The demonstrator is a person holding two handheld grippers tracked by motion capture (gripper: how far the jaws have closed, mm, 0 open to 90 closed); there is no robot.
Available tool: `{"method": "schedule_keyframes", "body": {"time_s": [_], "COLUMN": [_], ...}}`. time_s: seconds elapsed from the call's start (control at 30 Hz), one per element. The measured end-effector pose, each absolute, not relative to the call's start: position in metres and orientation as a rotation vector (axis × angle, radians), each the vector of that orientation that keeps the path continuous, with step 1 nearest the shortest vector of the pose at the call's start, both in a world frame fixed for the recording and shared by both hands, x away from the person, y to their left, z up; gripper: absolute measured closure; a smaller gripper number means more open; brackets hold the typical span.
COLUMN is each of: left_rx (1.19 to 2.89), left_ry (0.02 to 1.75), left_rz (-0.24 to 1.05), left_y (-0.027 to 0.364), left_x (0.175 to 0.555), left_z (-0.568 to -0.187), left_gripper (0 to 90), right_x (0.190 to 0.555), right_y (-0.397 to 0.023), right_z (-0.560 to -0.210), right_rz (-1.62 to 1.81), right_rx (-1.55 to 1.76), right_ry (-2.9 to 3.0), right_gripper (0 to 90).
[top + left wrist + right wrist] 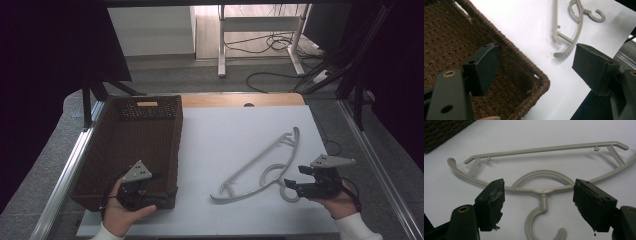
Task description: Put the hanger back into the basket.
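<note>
Right gripper jaws wide apart, straddling hanger hook, gripping nothing; left gripper gaping over basket corner.

The hanger is moulded from smooth, matt beige plastic. The basket beside it is woven of rough brown wicker. Both are borne by a smooth white table.

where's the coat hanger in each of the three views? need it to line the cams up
High view: the beige plastic coat hanger lies flat on the white table, right of centre, its hook next to the right gripper.
Left gripper view: upper right, beyond the open jaws.
Right gripper view: across the middle, hook between the open jaws.
Shared landmark: the brown wicker basket.
</note>
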State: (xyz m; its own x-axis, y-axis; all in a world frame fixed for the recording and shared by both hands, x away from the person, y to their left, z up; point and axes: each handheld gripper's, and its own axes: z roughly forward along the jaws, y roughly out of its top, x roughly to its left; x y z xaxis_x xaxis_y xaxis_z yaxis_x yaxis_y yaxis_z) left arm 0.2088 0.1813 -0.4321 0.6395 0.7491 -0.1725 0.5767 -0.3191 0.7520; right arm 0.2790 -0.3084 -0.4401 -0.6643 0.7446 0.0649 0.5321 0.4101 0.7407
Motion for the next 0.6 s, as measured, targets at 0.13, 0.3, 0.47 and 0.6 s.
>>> {"method": "schedule_keyframes", "body": {"time_s": [0.13, 0.3, 0.47, 0.6], "left_rx": [2.031, 2.052, 2.079, 2.088], "left_ry": [1.017, 0.986, 0.96, 0.947], "left_rz": [0.255, 0.245, 0.228, 0.216], "left_y": [0.173, 0.163, 0.151, 0.14], "left_x": [0.21, 0.211, 0.214, 0.218], "left_z": [-0.43, -0.429, -0.429, -0.428], "left_gripper": [21.4, 22.2, 22.8, 23.2], "right_x": [0.28, 0.28, 0.281, 0.282], "right_y": [-0.311, -0.314, -0.319, -0.322], "right_z": [-0.439, -0.437, -0.437, -0.438], "right_rz": [1.106, 1.11, 1.111, 1.107], "right_rx": [1.126, 1.133, 1.147, 1.167], "right_ry": [2.384, 2.372, 2.36, 2.353], "right_gripper": [26.0, 26.1, 26.3, 26.4]}}
